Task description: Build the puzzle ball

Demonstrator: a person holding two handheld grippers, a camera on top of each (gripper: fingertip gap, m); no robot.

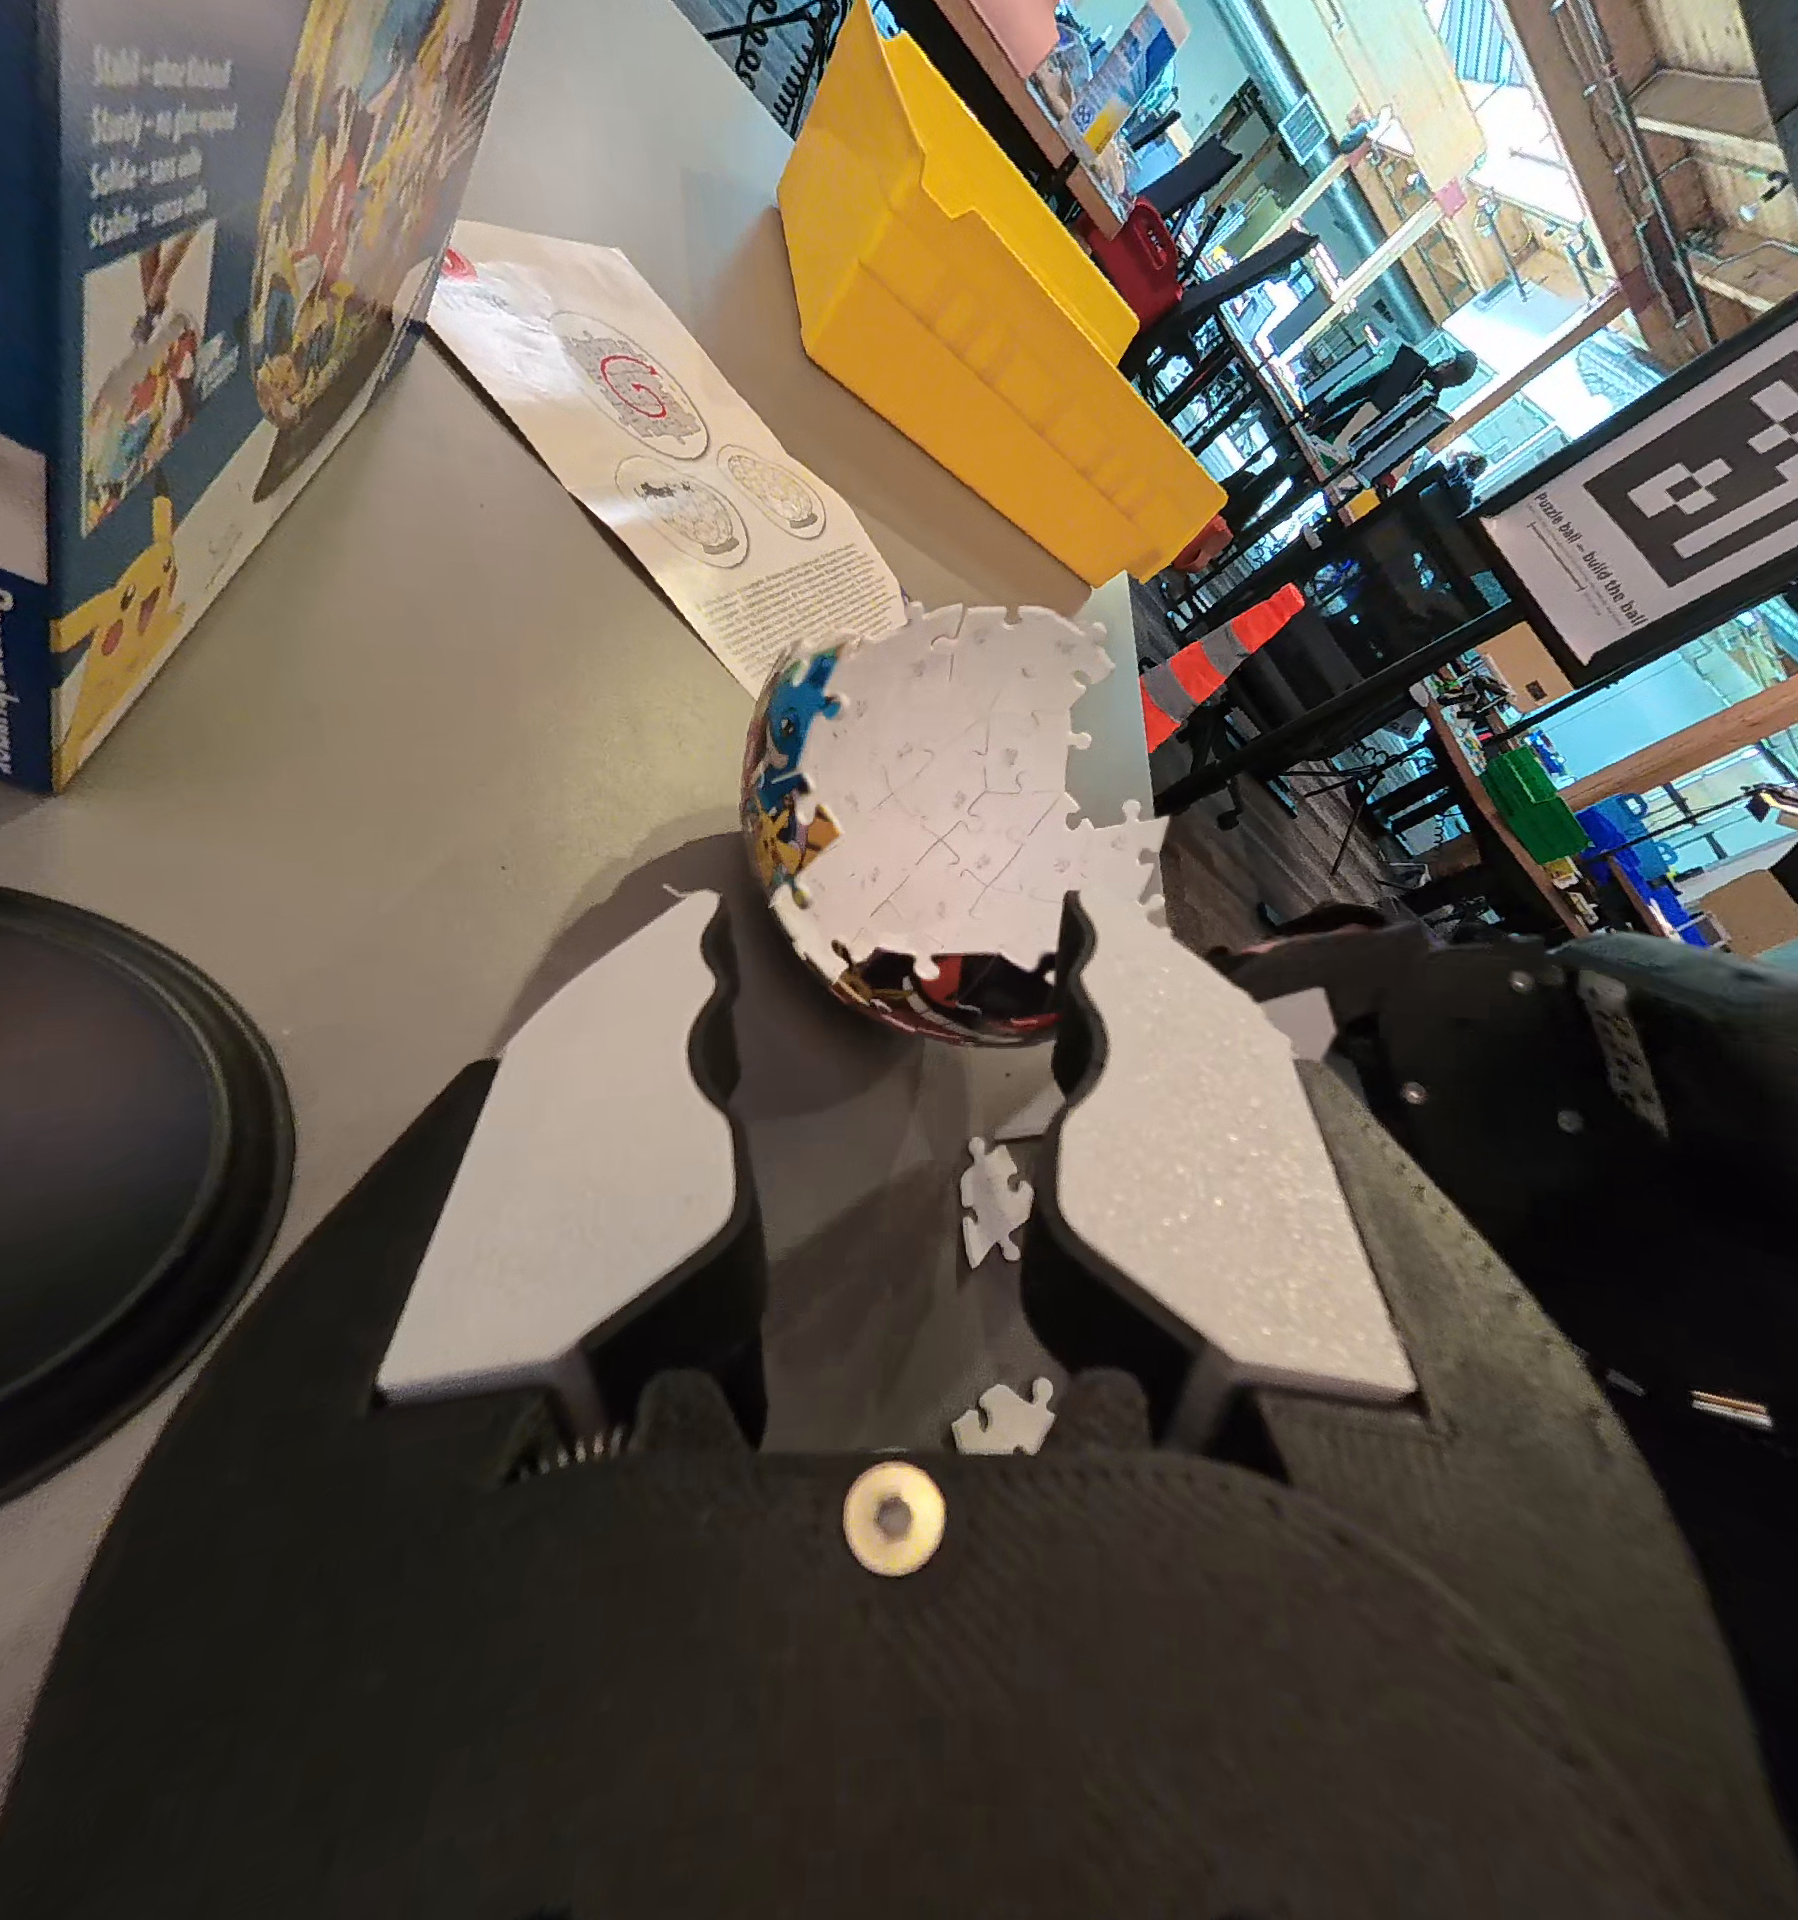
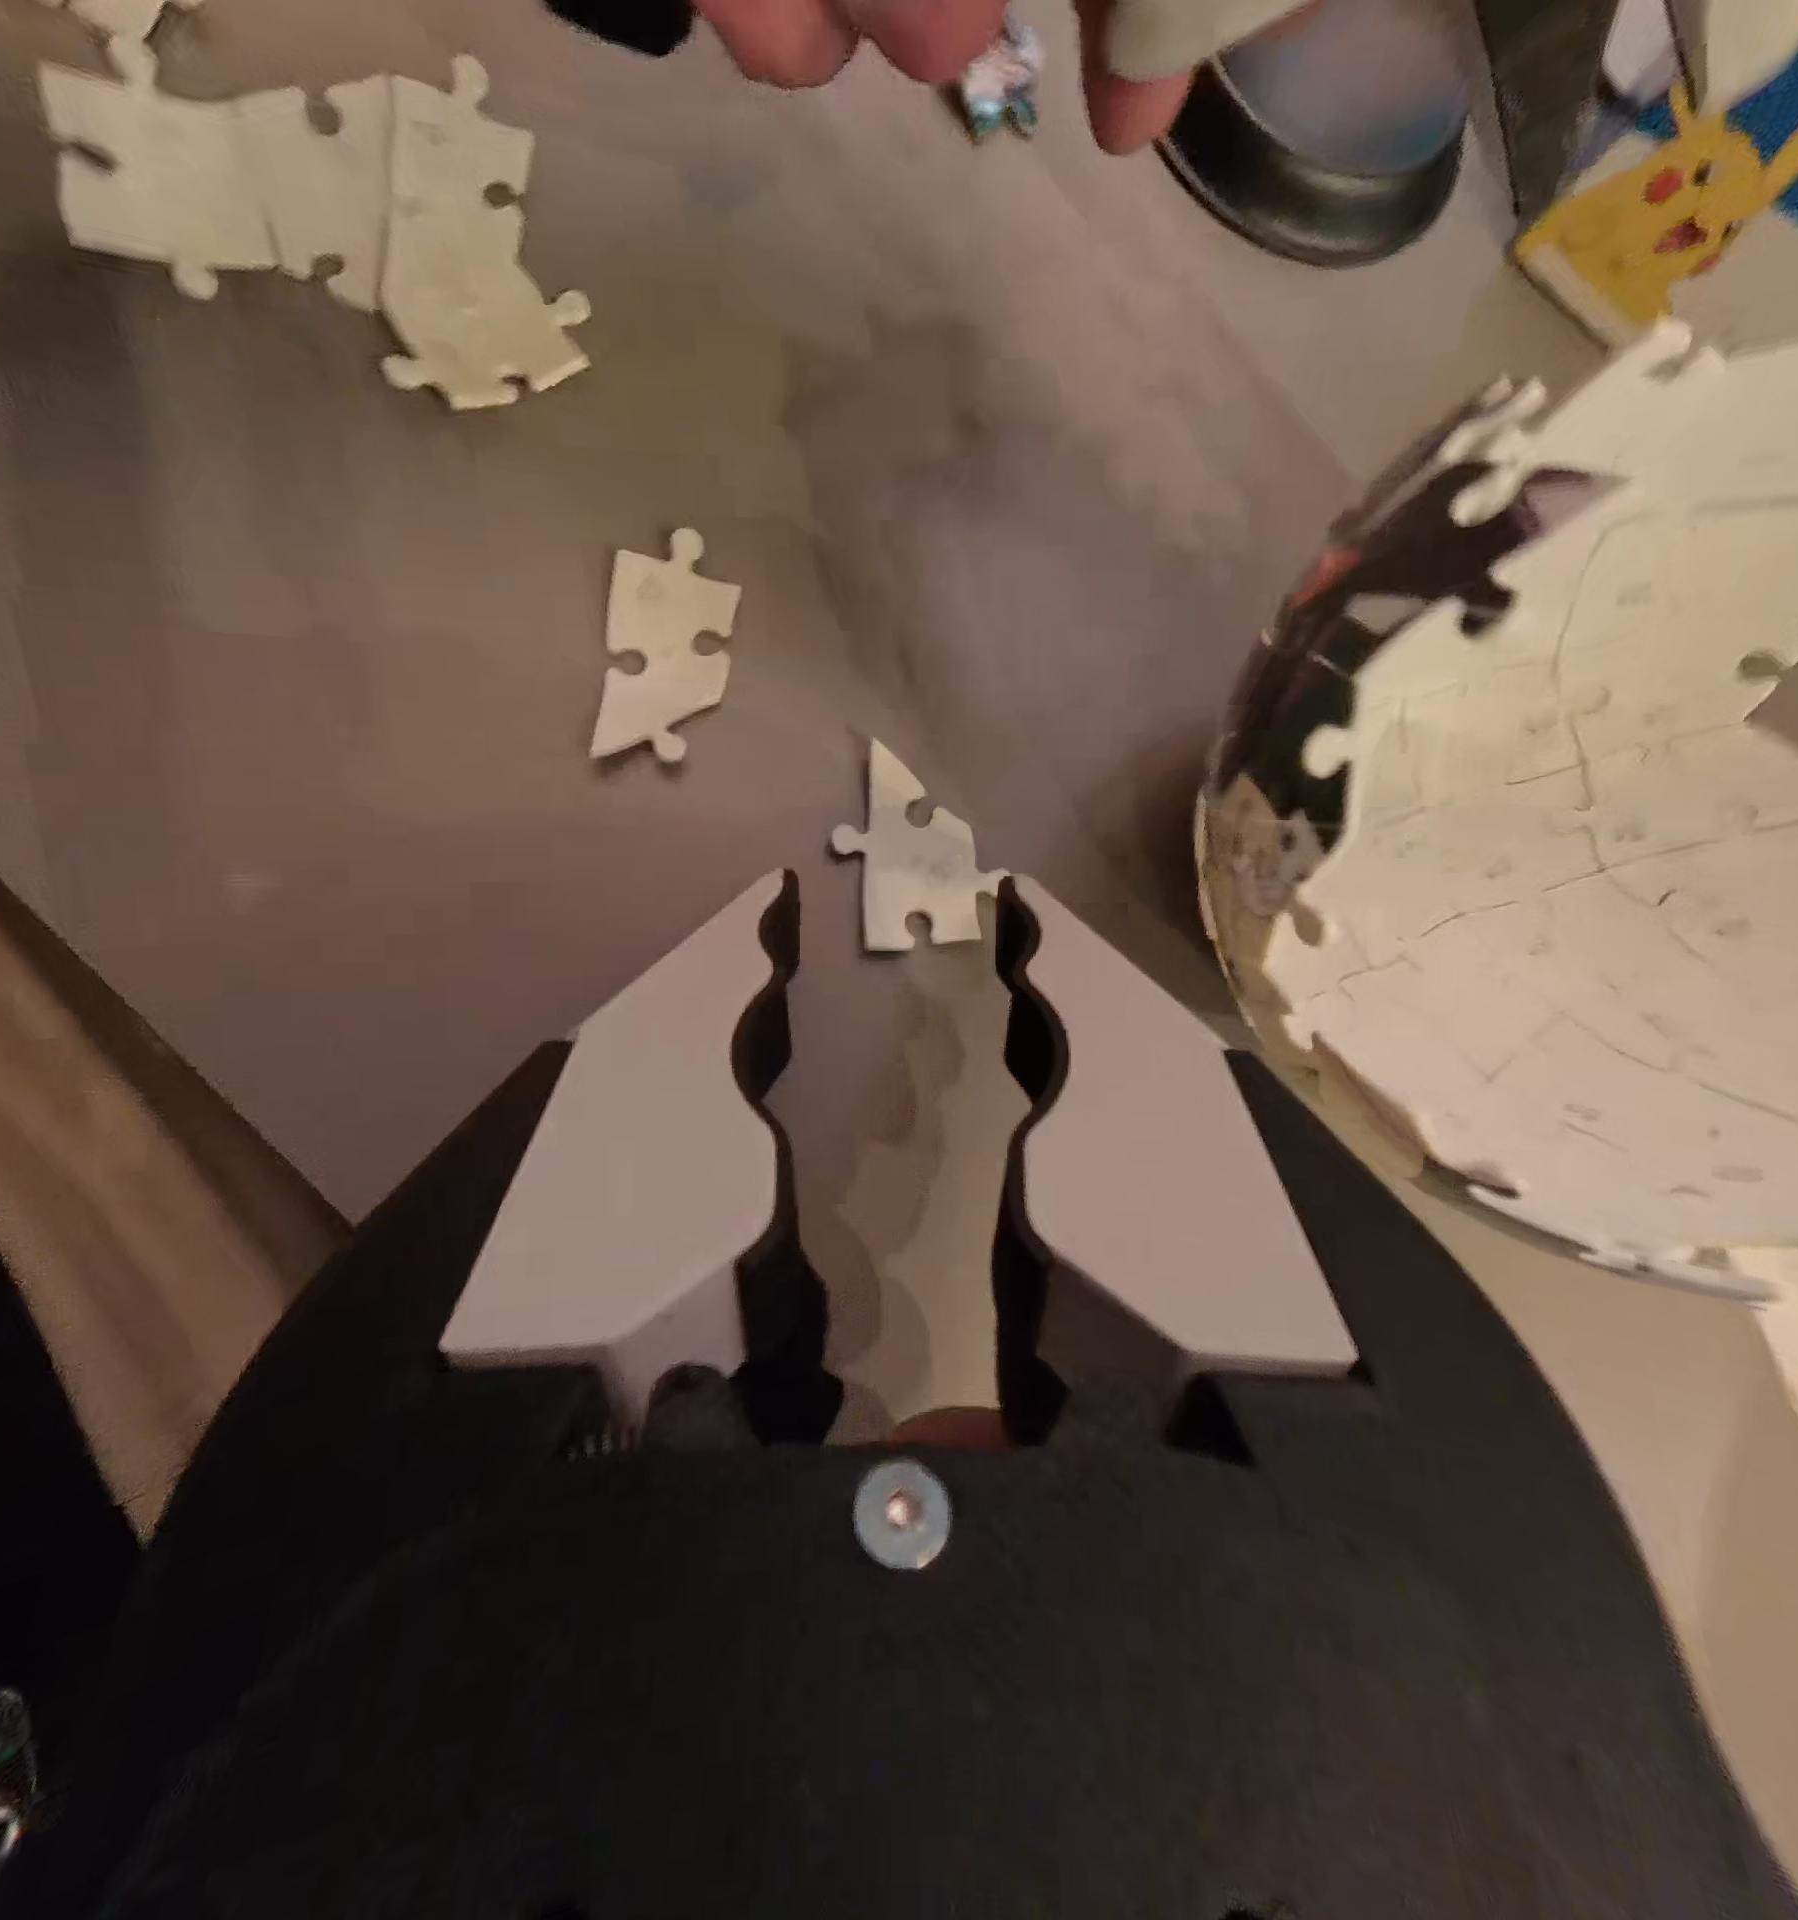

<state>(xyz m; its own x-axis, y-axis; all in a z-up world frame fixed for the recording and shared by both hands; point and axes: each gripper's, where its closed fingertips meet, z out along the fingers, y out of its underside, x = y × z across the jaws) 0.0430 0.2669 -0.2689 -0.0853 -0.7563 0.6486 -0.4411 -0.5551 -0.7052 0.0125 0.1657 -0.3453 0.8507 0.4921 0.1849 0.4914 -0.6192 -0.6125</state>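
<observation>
The half-built puzzle ball [image 1: 936, 821] rests on the grey table, its white inner side facing me and its coloured outside at the left and bottom. My left gripper [image 1: 893, 920] is open, with the ball's lower rim just past the fingertips; the right tip touches it. Two loose white pieces [image 1: 994, 1200] lie under its jaws. My right gripper [image 2: 897, 885] is open and empty, low over the table. A white piece [image 2: 916, 868] lies right at its tips, against the right one. Another piece [image 2: 666, 644] lies farther ahead. The ball [image 2: 1549, 831] is to its right.
A joined patch of pieces [image 2: 323, 208] lies at the far left. A black round stand [image 1: 95, 1195], the puzzle box [image 1: 147, 364], an instruction sheet [image 1: 666, 436] and a yellow bin [image 1: 978, 312] surround the ball. A hand [image 2: 926, 42] is at the top. The table edge runs behind the ball. My right fingertips sit around 15 centimetres from my left ones.
</observation>
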